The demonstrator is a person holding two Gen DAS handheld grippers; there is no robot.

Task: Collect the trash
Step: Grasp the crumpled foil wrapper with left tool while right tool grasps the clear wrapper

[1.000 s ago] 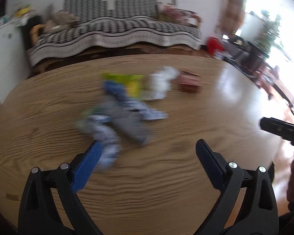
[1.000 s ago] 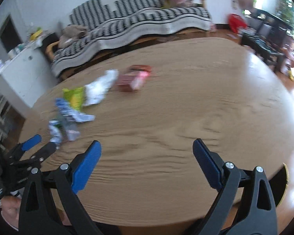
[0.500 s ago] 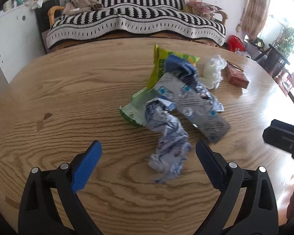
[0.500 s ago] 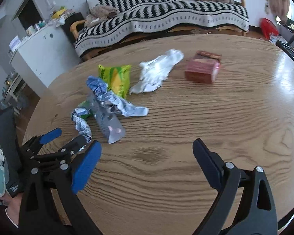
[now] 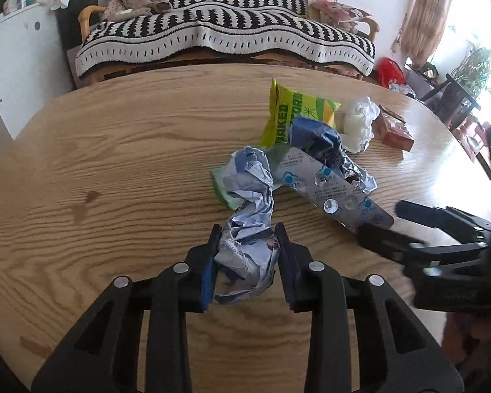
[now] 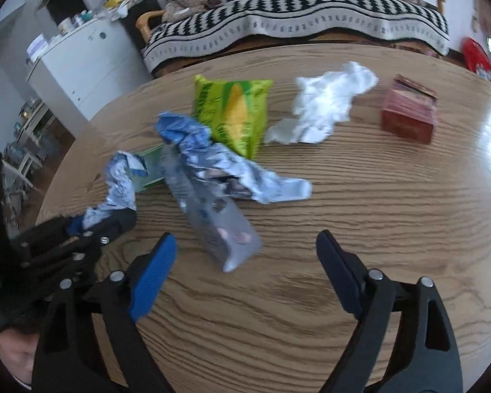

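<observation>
Here, left claw (image 5: 247, 255) pinches crumpled wrapper (image 5: 250, 216) on table (image 5: 114, 163); right claw (image 6: 245, 258) gapes, seemingly empty.

- The oval wooden worktop (image 5: 121, 150) is carrying a cluster of litter toward its far right.
- A yellow-green snack bag (image 6: 235, 111) is lying flat, with a white crumpled tissue (image 6: 327, 104) just beside it.
- A red box (image 6: 407, 114) is sitting apart, further right.
- A silver blister sheet (image 5: 330, 190) is resting nearer, beside a crumpled blue-white wrapper (image 5: 248, 216).
</observation>
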